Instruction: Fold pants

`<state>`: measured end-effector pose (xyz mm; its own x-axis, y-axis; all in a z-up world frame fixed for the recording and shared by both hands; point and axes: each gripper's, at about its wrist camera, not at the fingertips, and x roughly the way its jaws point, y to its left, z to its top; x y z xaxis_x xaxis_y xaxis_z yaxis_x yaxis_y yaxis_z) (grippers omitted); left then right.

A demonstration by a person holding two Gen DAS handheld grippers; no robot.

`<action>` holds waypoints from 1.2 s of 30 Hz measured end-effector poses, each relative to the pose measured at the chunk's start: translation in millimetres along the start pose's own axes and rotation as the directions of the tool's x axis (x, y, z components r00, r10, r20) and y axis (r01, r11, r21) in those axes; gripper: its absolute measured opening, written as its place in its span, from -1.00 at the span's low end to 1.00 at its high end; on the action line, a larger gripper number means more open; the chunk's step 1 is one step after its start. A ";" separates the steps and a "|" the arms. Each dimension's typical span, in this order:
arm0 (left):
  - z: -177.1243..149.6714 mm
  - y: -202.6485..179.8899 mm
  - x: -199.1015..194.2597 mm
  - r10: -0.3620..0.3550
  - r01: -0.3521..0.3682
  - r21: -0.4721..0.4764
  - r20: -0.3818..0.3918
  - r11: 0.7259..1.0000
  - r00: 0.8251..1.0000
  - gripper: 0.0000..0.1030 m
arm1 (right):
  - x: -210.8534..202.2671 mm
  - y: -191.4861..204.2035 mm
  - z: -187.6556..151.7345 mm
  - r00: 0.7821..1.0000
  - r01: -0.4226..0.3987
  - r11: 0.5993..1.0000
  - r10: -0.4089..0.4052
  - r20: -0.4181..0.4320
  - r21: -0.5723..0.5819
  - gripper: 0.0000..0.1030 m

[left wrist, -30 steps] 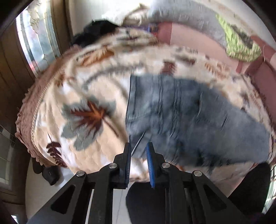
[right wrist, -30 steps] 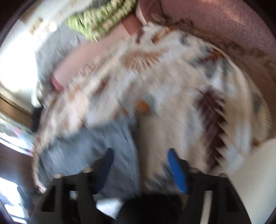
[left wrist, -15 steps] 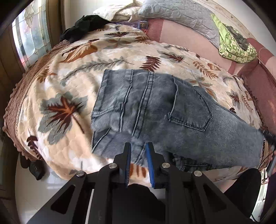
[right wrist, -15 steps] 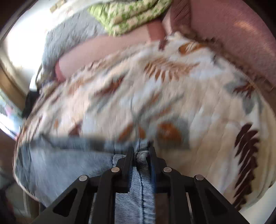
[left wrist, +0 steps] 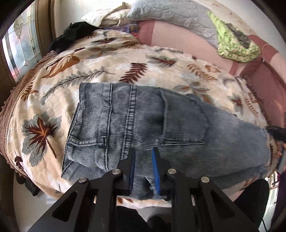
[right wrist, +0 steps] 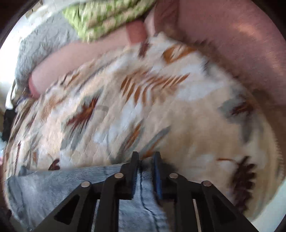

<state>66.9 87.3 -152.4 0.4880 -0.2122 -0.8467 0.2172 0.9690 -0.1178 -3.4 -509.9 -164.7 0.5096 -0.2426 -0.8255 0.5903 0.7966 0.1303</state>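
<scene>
Grey-blue denim pants lie folded on a leaf-patterned bedspread, back pocket up. My left gripper is at their near edge, shut, with bunched denim pinched between its blue pads. In the blurred right wrist view, my right gripper has a seamed edge of the pants between its pads. Its jaws are opening slightly while the pads still press on the denim. A dark shape at the pants' right end looks like that gripper.
A black garment lies at the far left corner of the bed. A grey pillow and a green cloth rest on the pink padded back. A stained-glass window is to the left, with pale floor below the near edge.
The right gripper went from wide open to closed on the pants' edge. In the left view the pants have come nearer and lie flatter and wider across the bed.
</scene>
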 end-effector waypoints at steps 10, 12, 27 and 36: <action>-36.3 20.2 2.9 -0.082 0.077 -0.104 -0.045 0.992 0.996 -0.64 | -76.7 37.2 -109.7 0.848 -0.523 0.849 0.508 -0.154 -0.079 -0.58; -35.5 19.6 5.5 -0.076 0.070 -0.099 -0.057 0.993 0.995 -0.63 | -63.6 36.8 -132.7 0.823 -0.528 0.849 0.506 -0.257 -0.020 -0.58; -18.9 -31.0 -1.3 -0.112 0.110 -0.030 -0.050 0.993 0.992 -0.53 | -18.0 -36.5 -147.3 0.893 -0.387 0.909 0.411 -0.183 0.153 -0.55; -13.1 -42.7 -9.8 -0.101 0.101 -0.005 -0.053 0.995 0.993 -0.53 | -38.0 -13.4 -130.0 0.980 -0.179 0.980 0.169 -0.107 -0.092 -0.76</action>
<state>41.7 49.6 -145.9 0.4180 -0.3019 -0.8568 0.2611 0.9433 -0.2050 -112.0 -439.4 -206.5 0.5317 -0.0436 -0.8458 0.4295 0.8746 0.2249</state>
